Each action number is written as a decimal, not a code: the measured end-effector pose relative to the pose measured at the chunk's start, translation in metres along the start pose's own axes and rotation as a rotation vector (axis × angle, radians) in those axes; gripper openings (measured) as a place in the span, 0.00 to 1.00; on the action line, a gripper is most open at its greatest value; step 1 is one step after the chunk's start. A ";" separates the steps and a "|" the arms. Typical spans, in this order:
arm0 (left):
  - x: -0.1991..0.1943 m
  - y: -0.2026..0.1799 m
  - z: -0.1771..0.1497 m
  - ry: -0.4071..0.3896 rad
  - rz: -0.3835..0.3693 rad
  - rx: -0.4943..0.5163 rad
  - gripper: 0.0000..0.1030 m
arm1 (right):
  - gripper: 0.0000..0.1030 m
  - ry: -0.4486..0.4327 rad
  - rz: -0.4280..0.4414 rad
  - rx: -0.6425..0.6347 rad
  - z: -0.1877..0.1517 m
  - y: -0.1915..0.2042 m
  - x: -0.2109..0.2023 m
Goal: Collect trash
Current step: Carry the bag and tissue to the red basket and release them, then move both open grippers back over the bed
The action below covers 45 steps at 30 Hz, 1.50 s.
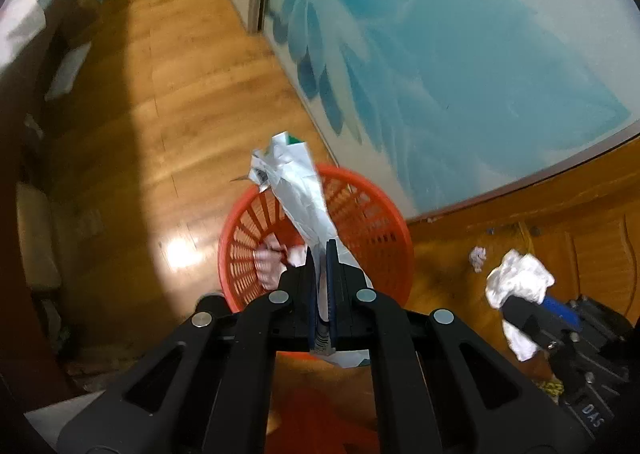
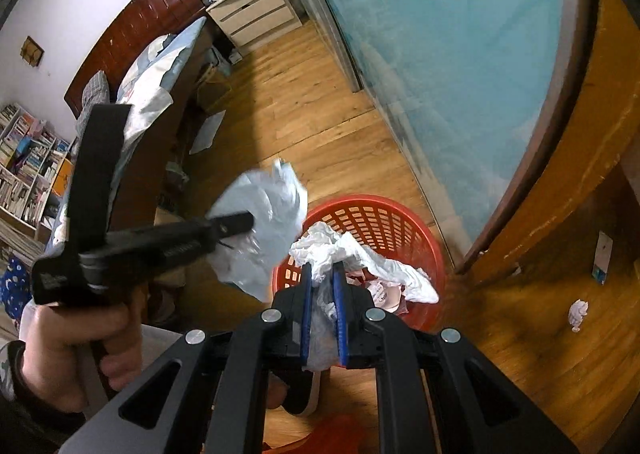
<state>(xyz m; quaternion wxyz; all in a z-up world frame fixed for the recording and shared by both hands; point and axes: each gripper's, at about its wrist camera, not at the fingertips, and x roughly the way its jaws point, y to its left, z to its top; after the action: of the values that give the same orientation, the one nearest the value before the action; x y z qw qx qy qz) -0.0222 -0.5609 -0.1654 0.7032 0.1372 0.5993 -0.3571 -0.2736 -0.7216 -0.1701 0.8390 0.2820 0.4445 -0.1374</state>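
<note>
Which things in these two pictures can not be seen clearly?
- Orange basket bottom, left wrist view: hidden by the left gripper and its silver wrapper.
- Basket contents, right wrist view: covered by white paper in the right gripper.
- Small paper ball: too small to identify.

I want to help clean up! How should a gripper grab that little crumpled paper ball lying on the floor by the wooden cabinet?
Come straight down from above and pinch the small paper ball across its middle. It is a loose, roundish wad lying alone on the wooden floor, so any side squeezes alike, and nothing blocks the top.
</note>
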 end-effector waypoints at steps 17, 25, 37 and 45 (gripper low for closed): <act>-0.019 0.022 -0.009 -0.021 -0.069 -0.138 0.70 | 0.57 -0.002 -0.035 0.080 0.013 0.017 0.024; -0.101 0.061 -0.023 -0.245 -0.056 -0.215 0.70 | 0.57 0.003 -0.019 0.038 0.020 0.040 0.027; -0.253 0.135 -0.091 -0.607 0.094 -0.284 0.75 | 0.58 0.025 0.096 -0.183 0.040 0.180 0.027; -0.337 0.227 -0.146 -0.750 0.181 -0.362 0.80 | 0.58 -0.059 0.201 -0.482 0.078 0.364 0.011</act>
<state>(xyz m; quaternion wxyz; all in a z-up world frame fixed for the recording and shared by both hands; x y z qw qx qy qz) 0.0112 -0.1963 0.0625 0.9137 -0.0759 0.3408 -0.2081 -0.0400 -0.4751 -0.0166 0.9040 0.1126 0.4095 0.0483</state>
